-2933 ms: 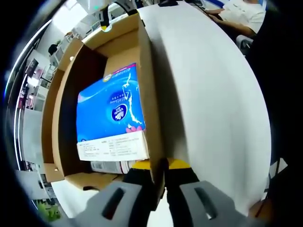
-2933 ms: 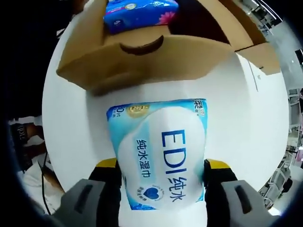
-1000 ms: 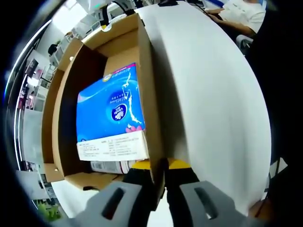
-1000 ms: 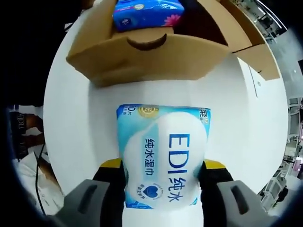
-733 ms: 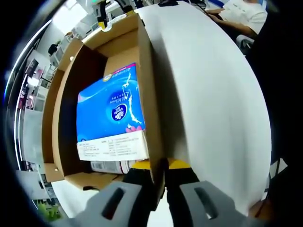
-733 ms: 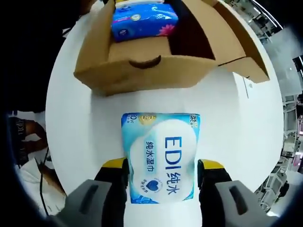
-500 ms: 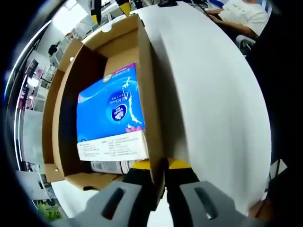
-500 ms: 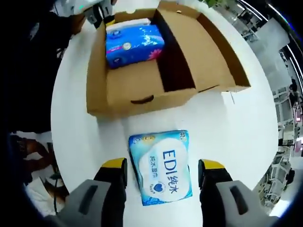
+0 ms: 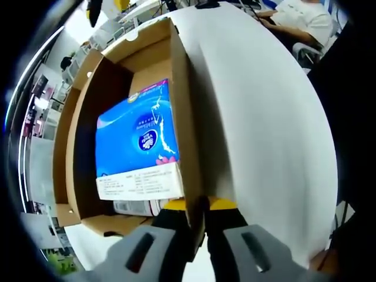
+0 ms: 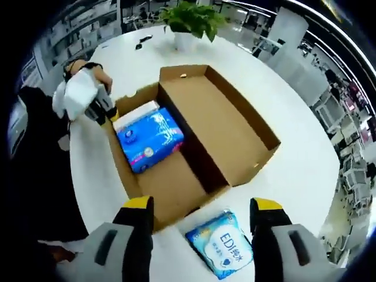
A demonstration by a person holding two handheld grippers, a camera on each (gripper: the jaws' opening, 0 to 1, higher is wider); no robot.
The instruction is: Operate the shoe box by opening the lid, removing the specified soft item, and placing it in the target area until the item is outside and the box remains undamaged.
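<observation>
The left gripper (image 9: 198,235) is pinching the side wall of the shoe box (image 9: 179,88) to keep it in place. Just past its jaws, inside the box, lies a blue tissue pack (image 9: 138,141).

The right gripper (image 10: 200,232) is spread wide and holds nothing. Right in front of it, between its jaws, the wet wipes pack (image 10: 223,244) lies on the white counter (image 10: 294,170), out of the box and just beside its near corner. The lid (image 10: 223,123) lies open flat.

If the left gripper pulls or twists while it is pinching, the thin cardboard wall could bend or tear.
</observation>
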